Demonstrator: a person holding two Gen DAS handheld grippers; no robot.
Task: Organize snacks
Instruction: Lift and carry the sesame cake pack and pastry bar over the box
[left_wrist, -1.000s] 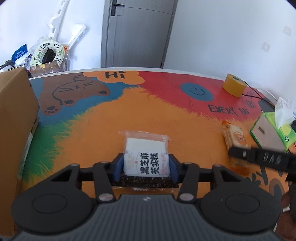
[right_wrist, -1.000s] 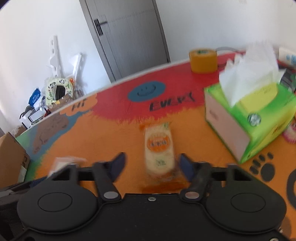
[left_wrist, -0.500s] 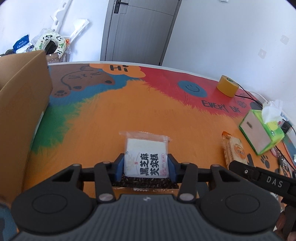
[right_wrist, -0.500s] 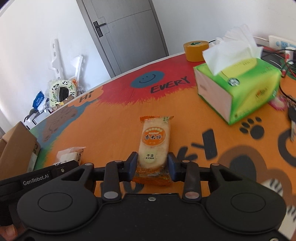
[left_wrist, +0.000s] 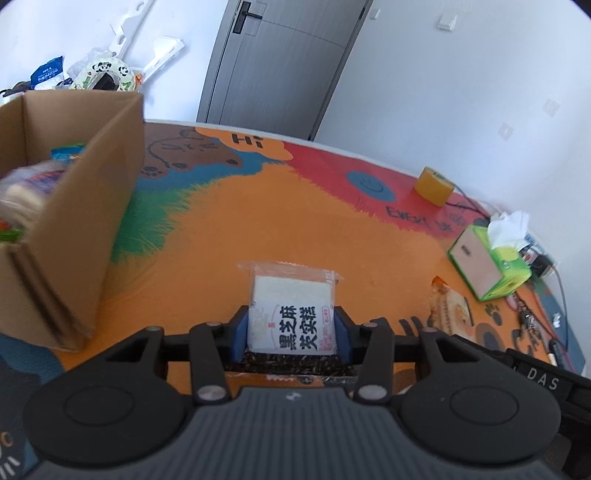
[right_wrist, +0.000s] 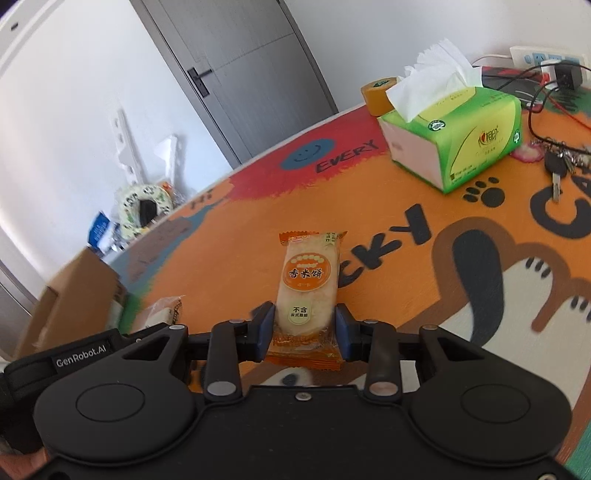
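Note:
My left gripper (left_wrist: 291, 334) is shut on a white black-sesame cake packet (left_wrist: 291, 314) and holds it above the colourful table mat (left_wrist: 229, 221). The open cardboard box (left_wrist: 74, 206) with snacks inside stands close on the left. My right gripper (right_wrist: 304, 334) is shut on an orange rice cracker packet (right_wrist: 308, 291) and holds it off the mat. The rice cracker packet also shows in the left wrist view (left_wrist: 450, 308), and the sesame packet in the right wrist view (right_wrist: 160, 314). The box shows in the right wrist view (right_wrist: 70, 299) at the left.
A green tissue box (right_wrist: 454, 144) stands at the right, with a yellow tape roll (right_wrist: 378, 96) behind it. Keys (right_wrist: 554, 166), cables and a power strip (right_wrist: 546, 59) lie at the far right. Clutter sits past the table's far edge (left_wrist: 99, 72).
Both grippers have risen with their packets. The left one has moved left toward the box, whose inside now shows. The right gripper closed on the rice cracker packet a second ago and lifted it.

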